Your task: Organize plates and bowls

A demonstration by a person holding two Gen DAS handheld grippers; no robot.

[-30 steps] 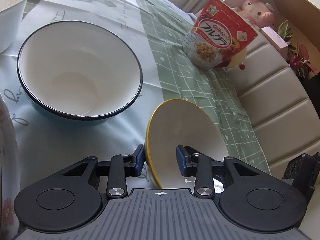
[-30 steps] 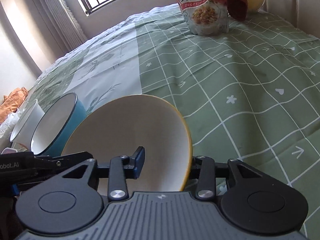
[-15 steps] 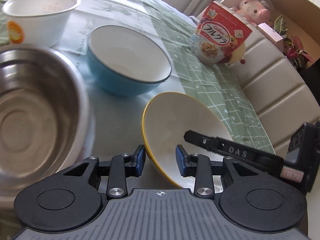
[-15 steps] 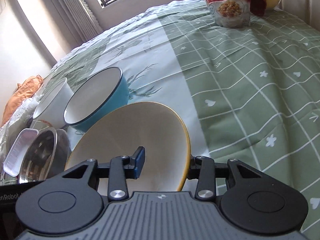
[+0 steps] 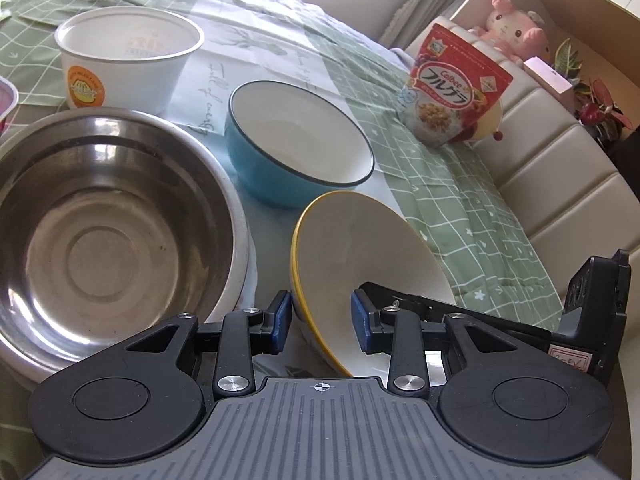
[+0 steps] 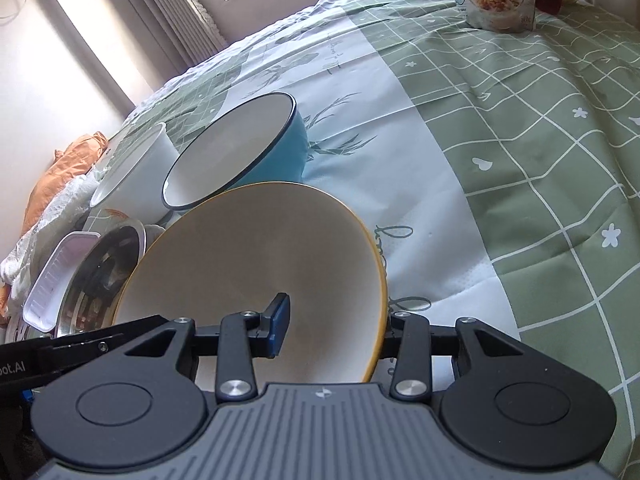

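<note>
A yellow-rimmed cream bowl point(image 5: 360, 240) is held tilted above the tablecloth by both grippers. My left gripper point(image 5: 320, 322) has its jaws on either side of the bowl's near rim, shut on it. My right gripper point(image 6: 334, 322) grips the opposite rim point(image 6: 256, 256), one pad inside, the other hidden behind the wall. A blue bowl point(image 5: 298, 160) stands just beyond; it also shows in the right wrist view point(image 6: 240, 148). A large steel bowl point(image 5: 104, 232) lies to the left, and a white paper bowl point(image 5: 124, 60) behind it.
A cereal bag point(image 5: 452, 88) stands at the far right of the green checked tablecloth point(image 6: 520, 140), by a cream sofa back point(image 5: 560, 184). A white plastic tray point(image 6: 56, 276) lies left of the steel bowl point(image 6: 100, 276). A pink plush toy point(image 5: 512, 16) sits behind.
Both grippers have carried the yellow bowl back and left, away from the cereal bag. The steel bowl and paper bowl have come into view on the left; the blue bowl now lies farther ahead.
</note>
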